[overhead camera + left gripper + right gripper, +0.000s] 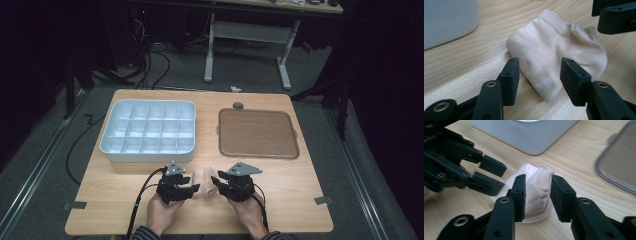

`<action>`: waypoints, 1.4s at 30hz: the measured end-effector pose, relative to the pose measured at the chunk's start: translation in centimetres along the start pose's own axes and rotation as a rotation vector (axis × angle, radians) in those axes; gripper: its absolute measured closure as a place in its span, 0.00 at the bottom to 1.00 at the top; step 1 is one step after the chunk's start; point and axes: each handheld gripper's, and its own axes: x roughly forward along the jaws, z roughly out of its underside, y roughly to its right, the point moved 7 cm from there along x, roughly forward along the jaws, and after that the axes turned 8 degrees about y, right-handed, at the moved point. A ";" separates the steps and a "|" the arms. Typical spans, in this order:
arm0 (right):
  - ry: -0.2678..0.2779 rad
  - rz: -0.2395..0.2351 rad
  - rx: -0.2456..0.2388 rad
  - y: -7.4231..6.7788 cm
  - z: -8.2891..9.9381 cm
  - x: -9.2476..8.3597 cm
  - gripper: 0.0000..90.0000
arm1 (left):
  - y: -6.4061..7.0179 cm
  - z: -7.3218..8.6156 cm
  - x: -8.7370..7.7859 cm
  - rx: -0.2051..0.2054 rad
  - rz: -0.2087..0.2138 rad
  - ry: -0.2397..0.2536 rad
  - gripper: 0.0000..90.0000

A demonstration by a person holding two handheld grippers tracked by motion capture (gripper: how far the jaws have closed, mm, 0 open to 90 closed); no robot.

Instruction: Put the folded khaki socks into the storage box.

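Wooden table [125, 200], light grain, bare apart from the items below.

White compartment tray [148, 131]: at 10 o'clock on the tabletop, gridded into small cells, its near wall just beyond the grippers. Its pale side also shows at top left in the left gripper view [447, 21] and at 12 o'clock in the right gripper view [529, 135].

Brown flat tray [258, 133]: at 2 o'clock, grey-rimmed, well apart from the white one. One rim corner shows at 3 o'clock in the right gripper view [616, 167].

Left gripper [194, 188]: at 6 o'clock on the table, held in the person's left hand [161, 212], pointing toward the right gripper. Jaws apart; in its own view [540, 80] the sock lies in the gap, pads not pressing on it.

Right gripper [216, 181]: just right of the left one, in the right hand [250, 212]. In its own view [537, 197] jaws apart, fabric seen between the pads; can't tell whether the pads touch it.

Cream sock [204, 180]: flat on the wood between the two grippers, near edge centre. Folded, cuff toward 1 o'clock in the left gripper view [554, 47], small pale lettering near the fold. Bunched in the right gripper view [536, 192].
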 end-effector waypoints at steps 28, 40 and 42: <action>-0.092 0.049 0.033 2.2 4.5 2.0 0.71 | -0.5 1.1 1.1 0.054 -0.059 -0.040 0.61; -0.073 0.044 0.040 2.2 4.5 2.0 0.68 | -0.5 1.0 1.2 -0.010 -0.044 -0.021 0.58; -0.058 0.044 0.039 2.0 4.1 1.7 0.68 | -0.5 0.9 1.1 0.005 -0.040 -0.018 0.56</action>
